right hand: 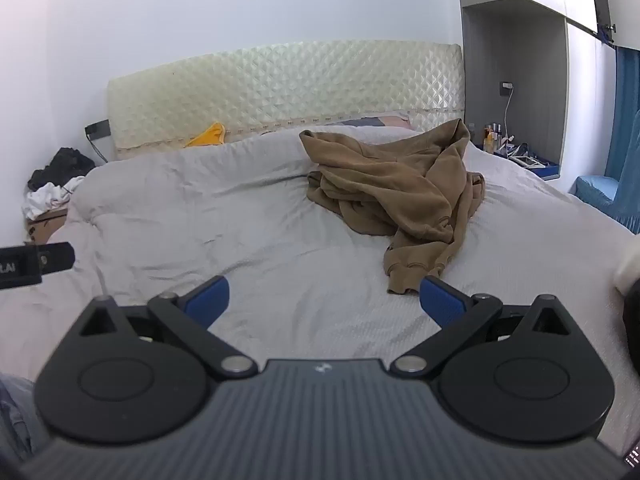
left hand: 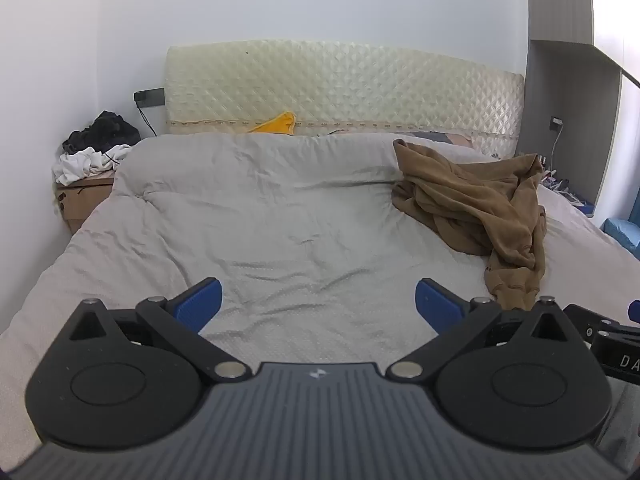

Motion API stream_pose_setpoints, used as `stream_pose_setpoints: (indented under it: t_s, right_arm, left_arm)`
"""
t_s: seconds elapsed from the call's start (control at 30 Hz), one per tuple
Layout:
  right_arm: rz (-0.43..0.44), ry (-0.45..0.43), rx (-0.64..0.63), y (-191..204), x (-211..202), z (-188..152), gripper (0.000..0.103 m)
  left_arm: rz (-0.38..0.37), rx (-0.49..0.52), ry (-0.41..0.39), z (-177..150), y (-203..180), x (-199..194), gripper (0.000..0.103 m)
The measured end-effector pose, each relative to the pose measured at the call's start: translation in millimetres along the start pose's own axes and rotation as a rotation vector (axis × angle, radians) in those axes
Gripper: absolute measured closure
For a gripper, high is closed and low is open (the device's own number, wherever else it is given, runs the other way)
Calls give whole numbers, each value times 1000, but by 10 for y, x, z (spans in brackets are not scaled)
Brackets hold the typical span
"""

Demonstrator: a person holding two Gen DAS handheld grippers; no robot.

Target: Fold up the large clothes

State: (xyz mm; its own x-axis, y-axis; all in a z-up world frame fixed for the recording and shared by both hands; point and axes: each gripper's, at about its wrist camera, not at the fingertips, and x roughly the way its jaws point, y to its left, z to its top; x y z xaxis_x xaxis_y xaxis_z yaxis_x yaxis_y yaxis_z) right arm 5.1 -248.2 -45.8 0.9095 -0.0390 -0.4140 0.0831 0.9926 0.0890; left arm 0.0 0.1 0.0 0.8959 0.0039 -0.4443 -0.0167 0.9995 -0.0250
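A brown garment [left hand: 476, 204] lies crumpled on the grey bedcover [left hand: 260, 220], on the right side of the bed, one cuffed end trailing toward me. It also shows in the right wrist view [right hand: 400, 196]. My left gripper [left hand: 318, 304] is open and empty, held above the bare bedcover to the left of the garment. My right gripper [right hand: 324, 300] is open and empty, its right finger [right hand: 442, 304] just in front of the garment's near cuff. The bedcover also shows in the right wrist view [right hand: 200, 220].
A cream padded headboard [left hand: 340, 88] stands at the far end. A yellow item [left hand: 276, 124] lies by it. A cardboard box with dark and white clothes [left hand: 96, 148] is at the left. A shelf with small items [right hand: 516, 148] and blue seat [right hand: 600, 192] are right.
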Motion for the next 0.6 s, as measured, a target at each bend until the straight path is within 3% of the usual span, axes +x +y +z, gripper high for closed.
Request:
stream_pose_setpoints:
  t_s: [0.07, 0.6]
  right_arm:
    - [-3, 3, -2, -7, -12, 7, 0]
    - [-6, 28, -13, 30, 83, -24, 0]
  left_arm:
    - [14, 32, 26, 2, -15, 12, 0]
    - [16, 3, 27, 2, 2, 104, 0]
